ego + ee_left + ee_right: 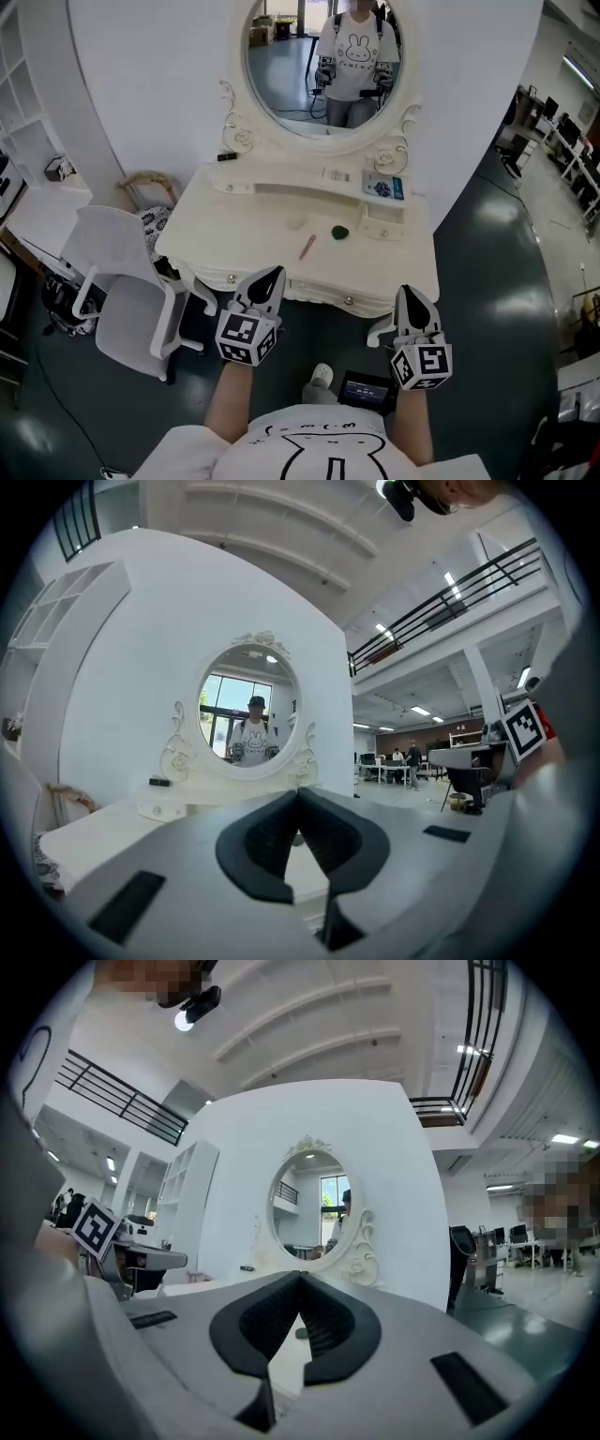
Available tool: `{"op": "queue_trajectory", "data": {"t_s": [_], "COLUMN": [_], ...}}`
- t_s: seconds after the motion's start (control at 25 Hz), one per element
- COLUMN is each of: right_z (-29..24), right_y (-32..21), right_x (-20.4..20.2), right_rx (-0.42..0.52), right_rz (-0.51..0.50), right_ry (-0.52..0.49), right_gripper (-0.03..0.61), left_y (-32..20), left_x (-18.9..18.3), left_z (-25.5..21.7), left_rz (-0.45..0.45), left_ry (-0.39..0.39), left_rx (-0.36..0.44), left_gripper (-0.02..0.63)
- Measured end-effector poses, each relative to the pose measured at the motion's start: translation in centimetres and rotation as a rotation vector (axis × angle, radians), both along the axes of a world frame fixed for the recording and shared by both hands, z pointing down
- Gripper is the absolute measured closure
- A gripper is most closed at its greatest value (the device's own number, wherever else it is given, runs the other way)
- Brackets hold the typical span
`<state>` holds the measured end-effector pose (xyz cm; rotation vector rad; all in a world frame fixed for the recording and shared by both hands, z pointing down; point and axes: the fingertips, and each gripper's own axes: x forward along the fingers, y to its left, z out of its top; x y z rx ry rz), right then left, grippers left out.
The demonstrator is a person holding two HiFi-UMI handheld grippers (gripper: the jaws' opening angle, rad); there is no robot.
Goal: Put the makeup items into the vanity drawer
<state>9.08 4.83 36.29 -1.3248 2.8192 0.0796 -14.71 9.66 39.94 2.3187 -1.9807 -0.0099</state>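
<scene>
White vanity tabletop [234,234], its front drawer [314,291] looks shut. My left hand-held gripper [271,275] and right hand-held gripper [411,293] hang before it, both clenched, empty. Green makeup item [339,232] and pink pencil [307,247] lie mid-tabletop

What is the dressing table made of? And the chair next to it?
The dressing table looks like painted wood: cream, smooth, with carved scrolls by the mirror, though it could be moulded board. The chair looks like matte pale plastic, one smooth moulded shell.
</scene>
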Motion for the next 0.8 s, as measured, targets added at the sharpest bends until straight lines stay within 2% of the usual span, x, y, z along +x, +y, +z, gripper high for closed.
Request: {"op": "queue_trajectory", "data": {"t_s": [0.4,0.48,0.56,0.8], "right_z": [0.9,1.5,2.1,3.2], "right_y": [-12.2,-13.6,-14.7,-17.0], "right_x": [-1.3,-1.7,-2.2,-3.5], "right_rx": [-0.021,-0.038,-0.054,-0.094], "right_rz": [-0.049,-0.056,-0.058,-0.032], "right_ry": [-0.019,-0.018,-0.019,-0.025], "right_gripper": [0.563,0.563,0.563,0.563], "left_y": [-10.8,-12.0,-13.0,-15.5], "left_x": [-1.5,-1.9,-2.3,-3.4], "left_z": [1.1,1.7,2.4,4.3], "left_rz": [-0.056,-0.057,-0.059,-0.022], "left_ry": [0.017,0.014,0.01,-0.008], "left_rx": [-0.033,-0.059,-0.089,-0.159], "left_gripper": [0.61,0.55,0.516,0.512]}}
